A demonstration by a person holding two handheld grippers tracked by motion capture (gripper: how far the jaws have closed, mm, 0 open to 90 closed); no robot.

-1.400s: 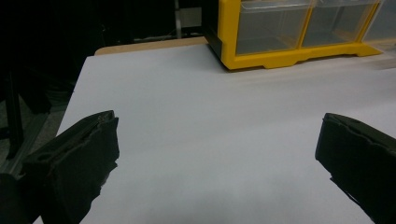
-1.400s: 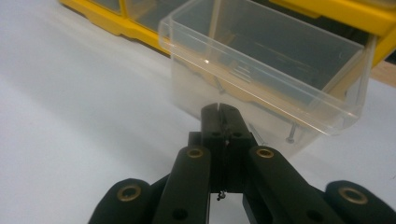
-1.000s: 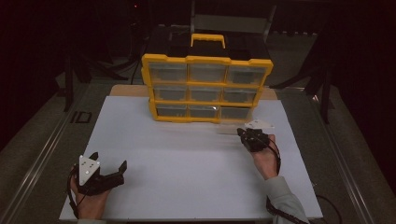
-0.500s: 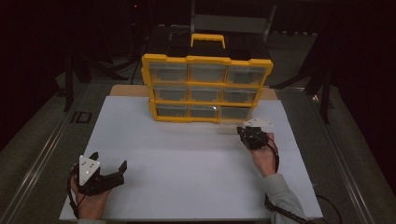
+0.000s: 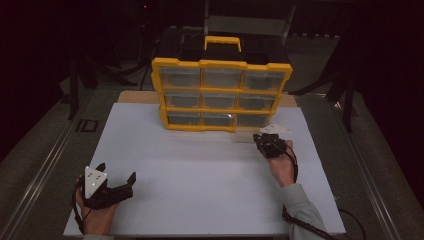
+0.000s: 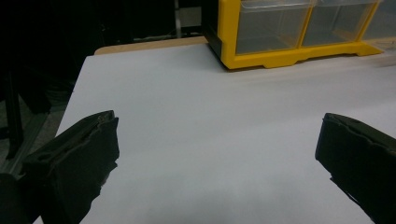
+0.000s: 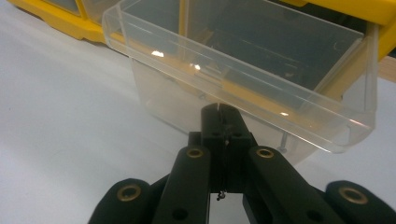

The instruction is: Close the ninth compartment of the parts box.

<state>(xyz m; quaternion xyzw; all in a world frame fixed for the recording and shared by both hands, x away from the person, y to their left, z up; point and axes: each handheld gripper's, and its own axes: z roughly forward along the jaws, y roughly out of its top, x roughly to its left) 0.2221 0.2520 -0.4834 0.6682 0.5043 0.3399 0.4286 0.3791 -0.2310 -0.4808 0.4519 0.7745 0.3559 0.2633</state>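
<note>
1. Left tongs (image 5: 119,186) sit at the lower left of the high view, held in a hand (image 5: 97,220) at the near edge of the worktop (image 5: 200,170). The jaws are spread wide, released, with bare white surface between them in the left gripper view.
2. Right tongs (image 5: 263,141) are at centre right of the high view, carried by the right hand (image 5: 282,167). In the right gripper view the jaws are clenched together at the front lip of a clear drawer (image 7: 243,88); whether they pinch the lip I cannot tell.
3. The drawer is pulled out of the lower right of the cabinet (image 5: 222,95), and appears empty.
4. The yellow cabinet stands at upper centre, at the far side of the worktop, handle (image 5: 222,42) on top.
</note>
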